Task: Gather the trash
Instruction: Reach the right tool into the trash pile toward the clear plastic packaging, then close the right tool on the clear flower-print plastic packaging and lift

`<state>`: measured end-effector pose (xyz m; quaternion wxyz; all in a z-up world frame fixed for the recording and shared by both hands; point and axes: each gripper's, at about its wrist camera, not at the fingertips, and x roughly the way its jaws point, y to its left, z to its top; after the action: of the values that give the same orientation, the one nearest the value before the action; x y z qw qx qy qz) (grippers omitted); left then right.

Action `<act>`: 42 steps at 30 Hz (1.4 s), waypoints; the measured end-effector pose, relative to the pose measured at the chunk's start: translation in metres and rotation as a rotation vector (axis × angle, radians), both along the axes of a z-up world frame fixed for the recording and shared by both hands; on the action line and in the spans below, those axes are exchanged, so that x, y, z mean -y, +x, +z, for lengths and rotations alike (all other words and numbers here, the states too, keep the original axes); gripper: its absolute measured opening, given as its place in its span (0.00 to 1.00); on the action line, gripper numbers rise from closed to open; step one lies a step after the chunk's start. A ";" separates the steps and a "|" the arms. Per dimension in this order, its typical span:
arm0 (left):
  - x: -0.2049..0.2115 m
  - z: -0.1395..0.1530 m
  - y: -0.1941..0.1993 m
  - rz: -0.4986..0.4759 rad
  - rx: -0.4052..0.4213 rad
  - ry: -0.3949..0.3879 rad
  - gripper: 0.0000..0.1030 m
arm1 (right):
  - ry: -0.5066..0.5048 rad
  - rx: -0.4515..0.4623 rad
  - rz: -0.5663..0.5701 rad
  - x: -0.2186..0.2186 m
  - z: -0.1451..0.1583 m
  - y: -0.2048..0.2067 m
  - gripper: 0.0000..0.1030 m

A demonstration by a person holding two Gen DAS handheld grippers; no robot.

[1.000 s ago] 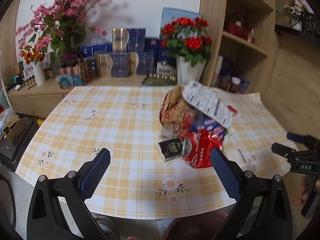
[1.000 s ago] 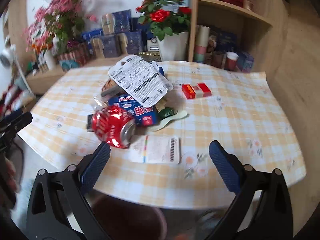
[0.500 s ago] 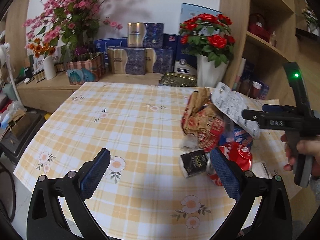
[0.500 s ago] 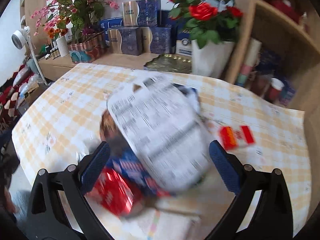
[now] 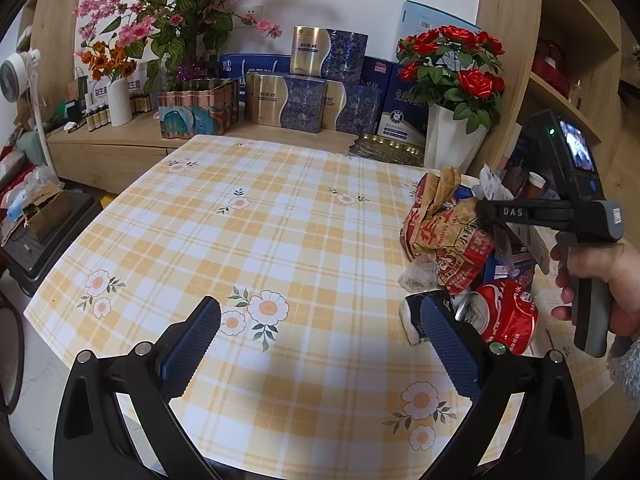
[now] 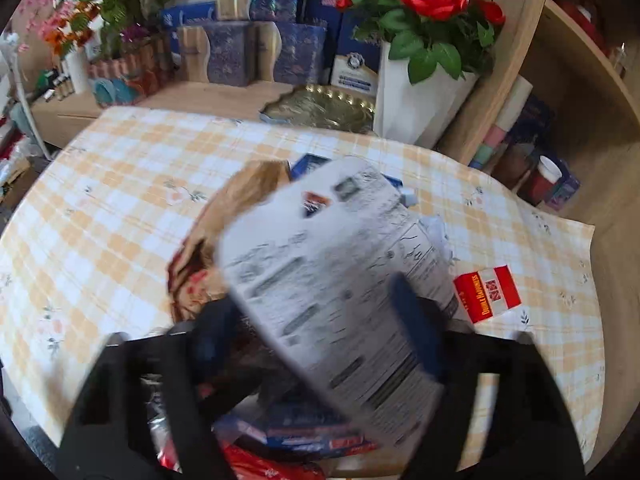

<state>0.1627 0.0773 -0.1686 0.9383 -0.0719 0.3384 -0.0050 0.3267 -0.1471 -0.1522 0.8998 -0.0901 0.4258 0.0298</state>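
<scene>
Your right hand-held gripper (image 6: 316,328) is closing around the white printed wrapper (image 6: 340,280) atop the trash pile.

Its jaws are narrowing with the wrapper between them; the blur hides whether the pads press yet. Your left hand-held gripper (image 5: 320,344) hangs released, nothing between its jaws, just beside the crushed red can (image 5: 506,312). The pile sits on the checked counter (image 5: 248,240), with a brown paper bag (image 5: 444,228) behind the can; whatever the bag holds is hidden.

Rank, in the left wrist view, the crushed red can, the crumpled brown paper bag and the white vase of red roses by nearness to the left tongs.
1. Crushed red can, beside the right finger.
2. Crumpled brown paper bag, behind the can.
3. White vase of red roses, past the table's far edge.
</scene>
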 end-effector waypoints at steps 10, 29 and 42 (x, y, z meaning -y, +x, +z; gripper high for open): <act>0.022 0.014 -0.004 -0.068 0.034 -0.004 0.95 | 0.173 0.171 -0.027 0.082 0.073 -0.058 0.06; 0.081 0.023 -0.009 -0.234 0.037 0.028 0.95 | 0.441 0.025 -0.180 0.215 0.030 -0.149 0.06; 0.084 0.012 0.001 -0.255 0.003 -0.003 0.95 | 0.435 0.029 -0.137 0.205 0.007 -0.139 0.43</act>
<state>0.1640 -0.0068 -0.1565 0.9303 -0.0297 0.3435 -0.1249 0.1879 -0.3521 -0.1452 0.9040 0.1350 0.4014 0.0583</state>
